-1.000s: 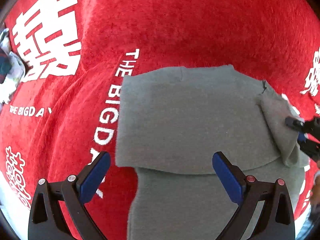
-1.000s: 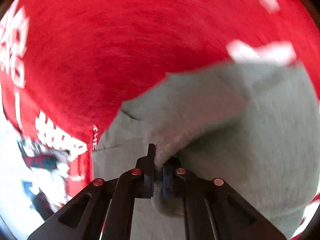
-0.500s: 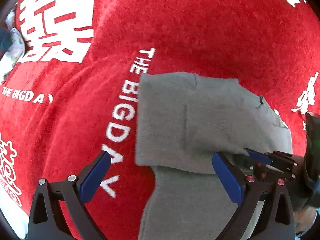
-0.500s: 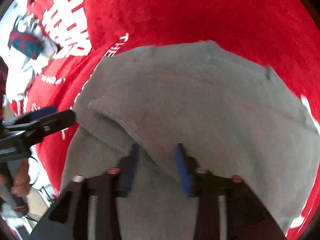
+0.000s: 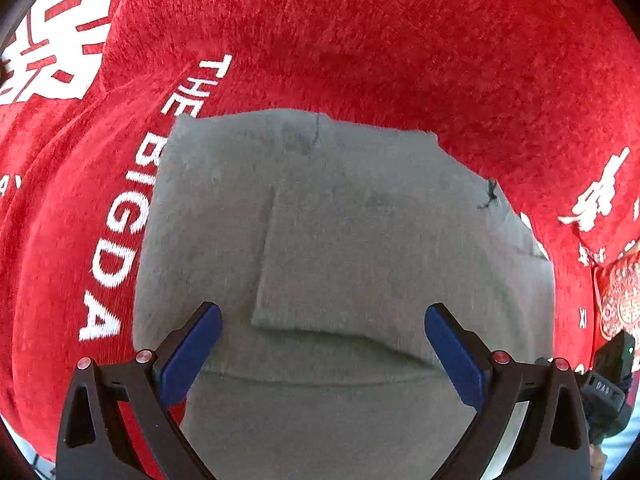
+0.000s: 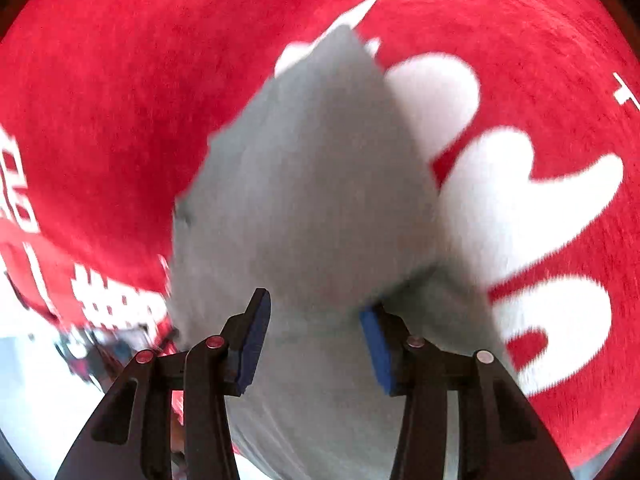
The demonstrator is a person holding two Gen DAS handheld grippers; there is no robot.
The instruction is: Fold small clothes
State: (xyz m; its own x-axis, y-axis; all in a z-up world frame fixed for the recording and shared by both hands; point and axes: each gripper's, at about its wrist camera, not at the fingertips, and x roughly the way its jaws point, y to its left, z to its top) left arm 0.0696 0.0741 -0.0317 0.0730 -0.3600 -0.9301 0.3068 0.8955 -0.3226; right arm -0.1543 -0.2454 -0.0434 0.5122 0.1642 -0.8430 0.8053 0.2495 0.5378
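- While both claws hang over it, the grey garment (image 5: 344, 248) lies folded on the red cloth (image 5: 360, 40), beside its white lettering (image 5: 120, 220).
- Left gripper (image 5: 322, 344): jaws spread wide above the garment's near fold, gripping nothing.
- Right gripper (image 6: 312, 336): jaws parted over the garment, empty; this view is blurred.

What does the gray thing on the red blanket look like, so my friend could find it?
Look for the big fuzzy red blanket with white letters. In its middle lies a small gray garment, soft and plain, with one flap folded over on top. It is the only gray thing there, and it has a tiny black thread mark near its right edge.
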